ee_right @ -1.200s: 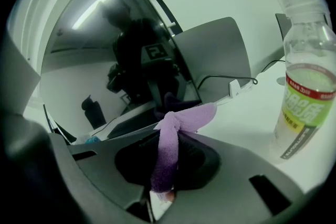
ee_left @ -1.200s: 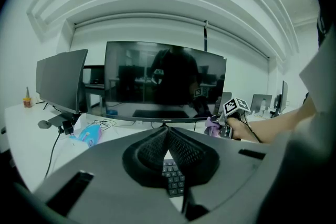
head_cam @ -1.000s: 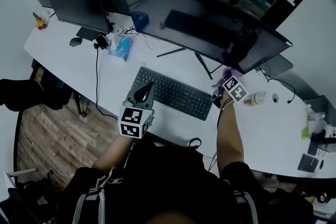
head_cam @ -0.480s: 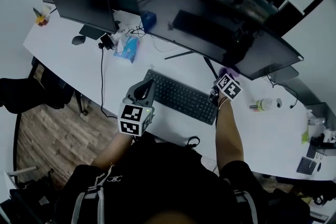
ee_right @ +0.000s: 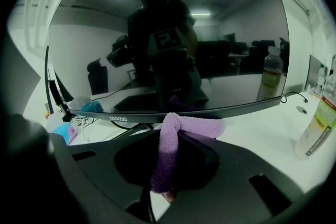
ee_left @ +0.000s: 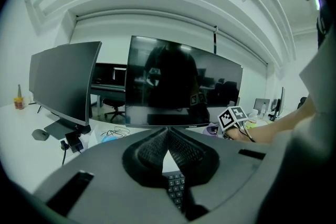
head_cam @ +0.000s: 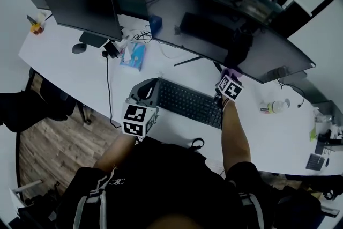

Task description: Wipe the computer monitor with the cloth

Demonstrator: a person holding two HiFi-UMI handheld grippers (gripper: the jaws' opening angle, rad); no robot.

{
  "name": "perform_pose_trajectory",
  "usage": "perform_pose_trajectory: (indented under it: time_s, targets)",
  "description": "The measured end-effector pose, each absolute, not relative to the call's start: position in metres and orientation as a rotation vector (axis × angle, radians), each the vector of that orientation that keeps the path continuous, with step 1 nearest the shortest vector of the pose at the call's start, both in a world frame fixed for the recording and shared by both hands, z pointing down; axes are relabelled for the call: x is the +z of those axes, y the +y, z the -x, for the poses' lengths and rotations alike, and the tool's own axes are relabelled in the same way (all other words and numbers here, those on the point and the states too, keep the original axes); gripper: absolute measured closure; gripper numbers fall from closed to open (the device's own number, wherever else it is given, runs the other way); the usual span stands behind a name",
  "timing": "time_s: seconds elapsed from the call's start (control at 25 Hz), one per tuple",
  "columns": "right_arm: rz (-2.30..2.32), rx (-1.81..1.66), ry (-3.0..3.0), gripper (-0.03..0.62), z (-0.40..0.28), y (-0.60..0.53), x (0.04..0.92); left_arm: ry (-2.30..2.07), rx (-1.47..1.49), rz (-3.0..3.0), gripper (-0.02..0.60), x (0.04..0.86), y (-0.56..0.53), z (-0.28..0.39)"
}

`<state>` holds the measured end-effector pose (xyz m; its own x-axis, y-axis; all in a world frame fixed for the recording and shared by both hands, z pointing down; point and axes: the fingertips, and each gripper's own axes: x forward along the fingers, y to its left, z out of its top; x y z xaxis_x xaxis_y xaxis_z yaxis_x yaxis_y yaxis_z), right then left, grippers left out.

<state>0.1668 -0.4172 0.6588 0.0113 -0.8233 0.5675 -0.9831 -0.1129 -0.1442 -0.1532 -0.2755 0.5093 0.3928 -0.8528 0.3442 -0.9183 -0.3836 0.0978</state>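
**Cloth** (ee_right: 169,155): purple and bunched, clamped in the fingers of the right gripper (head_cam: 227,73), just below the computer monitor's (head_cam: 214,35) lower edge, toward its right half.

**Left gripper** (head_cam: 146,91): fingers together with nothing between them, in front of the monitor by the left end of the keyboard (head_cam: 188,102) on the worktop (head_cam: 69,69).

**Step (judged):** approach; wiping not yet begun.

**Next move calls for:** raising the cloth onto the dark screen, pressing it flat and lightly, then sweeping along the curve.

**Hard to make out:**
- Whether the cloth touches the bezel.
- The right fingertips, which are covered by cloth.
- Any dirt, since the screen shows only reflections.
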Motion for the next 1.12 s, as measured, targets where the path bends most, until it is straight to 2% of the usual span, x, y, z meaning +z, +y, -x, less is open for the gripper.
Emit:
perform_pose_trajectory:
  time_s: [1.12]
  targets:
    - [-1.843,0.672,-1.914,0.517,0.022,-0.454,0.655,-1.565,0.301,-2.402,0.569,0.504,-0.302,0.307]
